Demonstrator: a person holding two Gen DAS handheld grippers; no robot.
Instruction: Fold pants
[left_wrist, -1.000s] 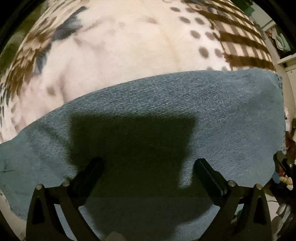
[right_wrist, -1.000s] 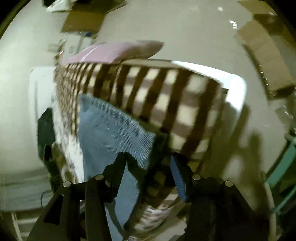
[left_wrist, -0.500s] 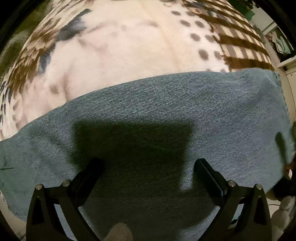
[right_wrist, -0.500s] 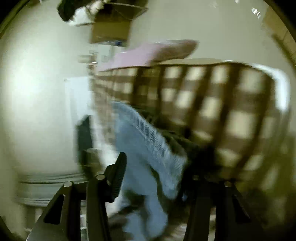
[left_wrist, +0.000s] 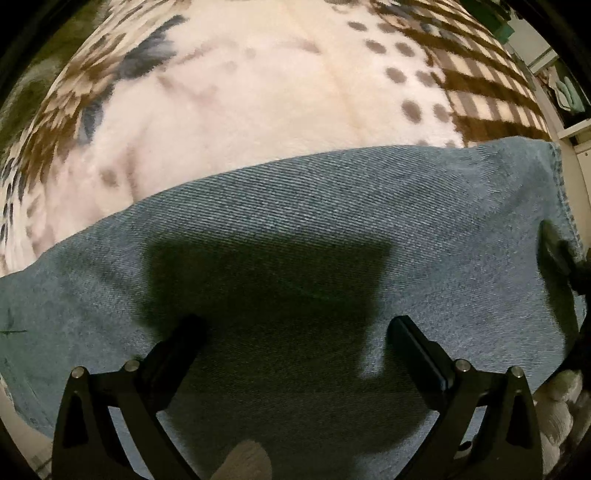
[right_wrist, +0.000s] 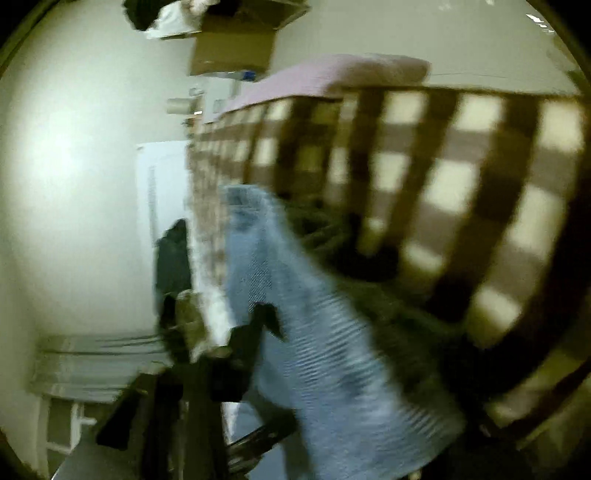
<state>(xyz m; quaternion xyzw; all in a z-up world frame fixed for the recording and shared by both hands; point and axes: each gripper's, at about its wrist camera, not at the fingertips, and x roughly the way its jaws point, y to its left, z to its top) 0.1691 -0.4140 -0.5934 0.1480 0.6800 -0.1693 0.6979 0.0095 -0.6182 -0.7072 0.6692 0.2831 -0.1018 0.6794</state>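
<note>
The pants (left_wrist: 332, 229) are blue denim, spread flat across a patterned blanket on a bed; they fill the lower half of the left wrist view. My left gripper (left_wrist: 295, 332) is open, fingers wide apart just over the denim. The other gripper's dark finger (left_wrist: 554, 243) shows at the pants' right hem. The right wrist view is blurred: the denim (right_wrist: 325, 350) drapes over the bed edge and across my right gripper (right_wrist: 332, 369). Only its left finger (right_wrist: 255, 339) shows; the cloth hides the right one.
The cream blanket with brown spots and checks (left_wrist: 258, 92) covers the bed. In the right wrist view a pink pillow (right_wrist: 332, 74) lies at the bed's far end, a cardboard box (right_wrist: 236, 48) stands by the wall, and pale floor (right_wrist: 74, 184) runs alongside.
My right gripper has swung toward the pants' hem edge, and the denim now lies across it. The left gripper has stayed put over the denim, still open.
</note>
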